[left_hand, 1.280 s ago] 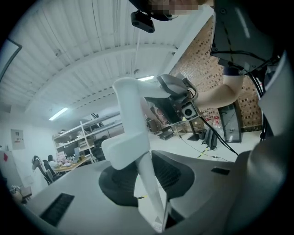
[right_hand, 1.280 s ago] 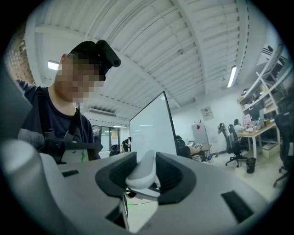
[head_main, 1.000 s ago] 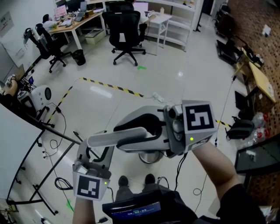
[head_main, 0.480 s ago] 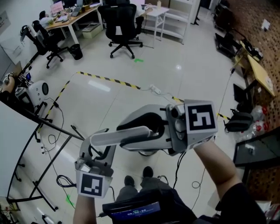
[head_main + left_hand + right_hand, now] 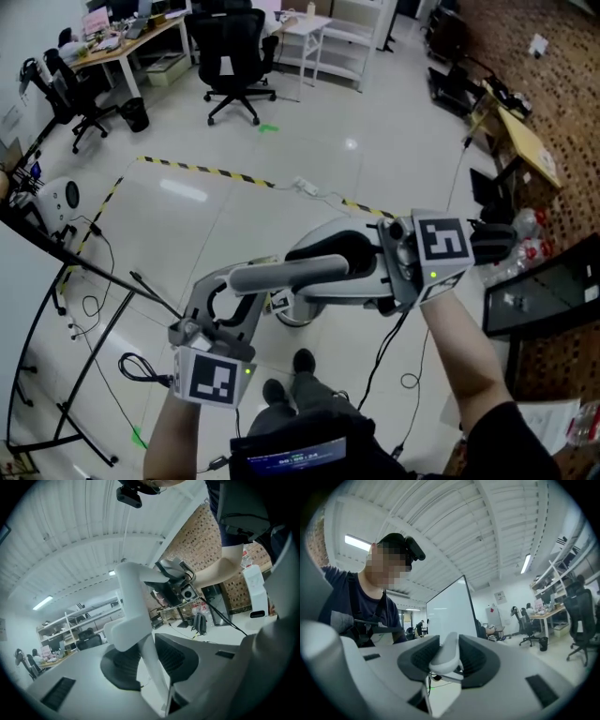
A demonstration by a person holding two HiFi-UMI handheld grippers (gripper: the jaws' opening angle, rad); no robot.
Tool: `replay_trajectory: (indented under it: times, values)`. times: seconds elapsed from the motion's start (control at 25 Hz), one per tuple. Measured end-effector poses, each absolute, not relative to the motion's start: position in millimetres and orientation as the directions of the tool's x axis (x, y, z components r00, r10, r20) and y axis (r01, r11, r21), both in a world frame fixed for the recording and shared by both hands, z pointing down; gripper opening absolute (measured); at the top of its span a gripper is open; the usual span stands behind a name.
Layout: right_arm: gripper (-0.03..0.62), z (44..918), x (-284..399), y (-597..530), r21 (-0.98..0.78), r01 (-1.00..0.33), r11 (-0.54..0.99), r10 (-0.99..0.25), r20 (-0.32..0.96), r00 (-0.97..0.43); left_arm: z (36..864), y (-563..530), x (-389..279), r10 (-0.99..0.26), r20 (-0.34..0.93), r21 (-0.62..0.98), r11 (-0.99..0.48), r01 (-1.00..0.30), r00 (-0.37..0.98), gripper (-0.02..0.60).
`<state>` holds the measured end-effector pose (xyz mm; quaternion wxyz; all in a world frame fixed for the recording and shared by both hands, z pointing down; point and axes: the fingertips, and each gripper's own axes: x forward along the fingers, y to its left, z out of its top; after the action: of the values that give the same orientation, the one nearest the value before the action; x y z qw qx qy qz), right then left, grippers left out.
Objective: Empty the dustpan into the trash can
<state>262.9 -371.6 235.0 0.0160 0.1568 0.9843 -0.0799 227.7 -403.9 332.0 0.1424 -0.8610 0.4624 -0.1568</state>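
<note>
The pale grey dustpan handle point(image 5: 291, 275) lies level between my hands, above the person's shoes. My right gripper point(image 5: 298, 272) reaches in from the right and is shut on its rounded end point(image 5: 446, 656), which sits between the dark pads. My left gripper point(image 5: 234, 292) comes up from below and is shut on a thin white part of the dustpan point(image 5: 152, 660), with the white handle point(image 5: 131, 606) rising above the jaws. The pan's scoop is hidden. A round metal trash can point(image 5: 284, 316) shows partly beneath the grippers.
Yellow-black tape point(image 5: 202, 170) crosses the glossy floor, with a power strip point(image 5: 307, 187) and cables near it. Black office chairs point(image 5: 230, 52) and desks stand at the back. A whiteboard stand's legs point(image 5: 56, 300) lie left. A dark table point(image 5: 539, 295) stands right.
Both grippers have travelled together across the floor with the dustpan and sunk a little. The trash can now shows under their left part. Both grips look unchanged.
</note>
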Motion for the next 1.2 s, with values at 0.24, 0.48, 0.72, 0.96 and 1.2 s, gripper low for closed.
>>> replay_trajectory:
  times: [0.24,0.48,0.72,0.96,1.2]
  values:
    - [0.149,244,280,-349,-0.148,0.248,0.957,0.251,-0.001,-0.968,336,-386,244,-0.81,0.156,-0.416,-0.573,-0.706,0.566,0.084]
    - [0.147,235,286,-345,-0.155,0.205,0.967,0.201,-0.042,-0.979,333,-384,250,-0.796,0.207,-0.433,-0.595,-0.677,0.568,0.084]
    - [0.146,238,286,-349,-0.186,0.202,0.962,0.191,-0.078,-0.979,330,-388,245,-0.803,0.23,-0.464,-0.587,-0.663,0.55,0.084]
    - [0.144,234,299,-348,-0.188,0.195,0.963,0.181,-0.087,-0.98,327,-388,257,-0.797,0.26,-0.484,-0.596,-0.641,0.545,0.083]
    - [0.144,250,372,-335,-0.199,0.178,0.964,0.163,-0.09,-0.982,336,-379,326,-0.782,0.291,-0.498,-0.616,-0.611,0.551,0.083]
